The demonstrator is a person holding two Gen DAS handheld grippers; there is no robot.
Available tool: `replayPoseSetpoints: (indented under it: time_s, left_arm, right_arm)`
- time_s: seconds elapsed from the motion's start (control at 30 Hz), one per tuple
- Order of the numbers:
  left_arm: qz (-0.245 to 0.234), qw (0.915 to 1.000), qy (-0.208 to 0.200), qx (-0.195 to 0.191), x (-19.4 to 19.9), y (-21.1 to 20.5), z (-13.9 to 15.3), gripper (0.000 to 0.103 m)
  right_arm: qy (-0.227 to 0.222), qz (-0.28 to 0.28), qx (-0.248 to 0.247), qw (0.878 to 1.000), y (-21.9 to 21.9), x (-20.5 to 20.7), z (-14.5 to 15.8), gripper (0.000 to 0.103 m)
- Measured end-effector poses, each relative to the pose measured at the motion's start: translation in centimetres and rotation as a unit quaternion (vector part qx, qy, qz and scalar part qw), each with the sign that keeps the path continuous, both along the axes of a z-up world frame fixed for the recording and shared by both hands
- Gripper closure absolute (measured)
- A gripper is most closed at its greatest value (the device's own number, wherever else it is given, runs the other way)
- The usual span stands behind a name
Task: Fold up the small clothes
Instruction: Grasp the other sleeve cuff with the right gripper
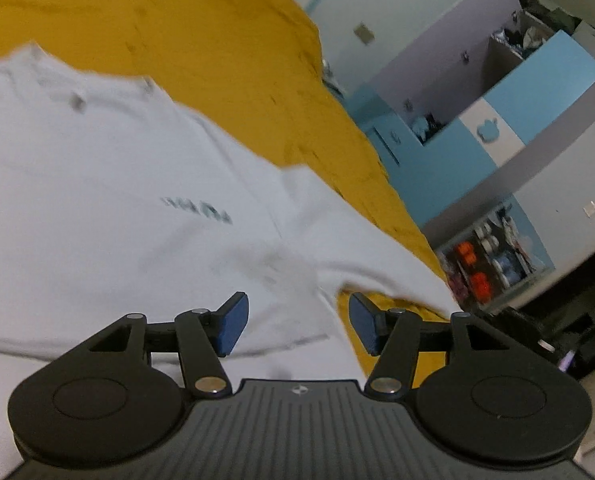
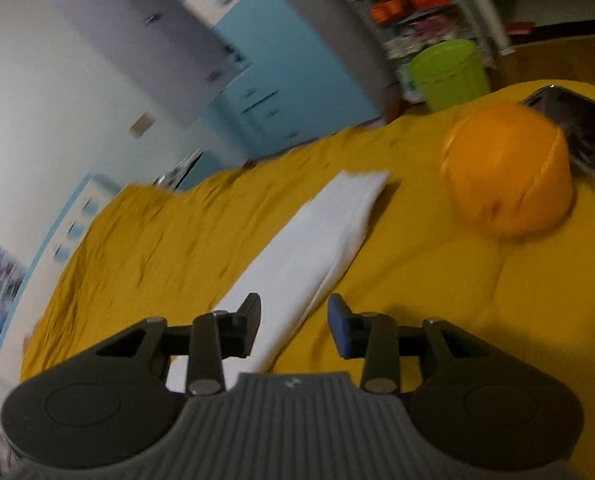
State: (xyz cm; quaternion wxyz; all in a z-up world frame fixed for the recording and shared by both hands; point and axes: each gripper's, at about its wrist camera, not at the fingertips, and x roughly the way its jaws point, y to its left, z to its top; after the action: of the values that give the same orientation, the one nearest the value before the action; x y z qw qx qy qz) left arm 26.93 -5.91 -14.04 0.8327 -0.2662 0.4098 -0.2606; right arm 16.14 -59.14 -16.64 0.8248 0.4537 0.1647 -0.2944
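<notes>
On the mustard bedsheet, 12 o'clock of my left gripper: soft white shirt; both grippers' fingers wide, right gripper over a folded sleeve.

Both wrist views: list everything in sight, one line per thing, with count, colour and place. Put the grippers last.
T-shirt: one, white with a small dark print, spread flat on the bedsheet, left wrist view.
Folded garment: one, white, a long narrow strip lying on the bedsheet ahead of the right gripper.
Bedsheet: one, mustard yellow, wrinkled, under everything.
Cushion: one, orange, rounded, on the bedsheet to the right.
Phone: one, dark, behind the cushion, partly hidden by it.
Bucket: one, lime green, beyond the bed.
Wardrobe: one, blue and grey, against the wall.
Shelf rack: one, holding orange and other blurred items.
Left gripper: one, black with blue pads, open over the T-shirt's edge.
Right gripper: one, black, open over the folded garment.
</notes>
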Motion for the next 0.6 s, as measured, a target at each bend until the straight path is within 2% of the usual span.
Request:
replayPoseSetpoints:
  time_s: [0.17,0.23,0.6]
  left_arm:
    - [-0.016,0.9995,0.022,0.018,0.7,-2.5,-1.3,0.036]
    - [-0.021,0.9991,0.031,0.021,0.8,-2.9,-2.0,0.036]
    - [-0.021,0.9980,0.056,0.023,1.8,-4.5,-3.8,0.036]
  right_arm:
    - [0.032,-0.034,0.021,0.999,-2.5,3.1,-2.7,0.063]
    - [0.026,-0.037,0.026,0.999,-3.2,3.6,-3.4,0.062]
    - [0.030,-0.048,-0.001,0.998,-6.7,6.6,-4.4,0.053]
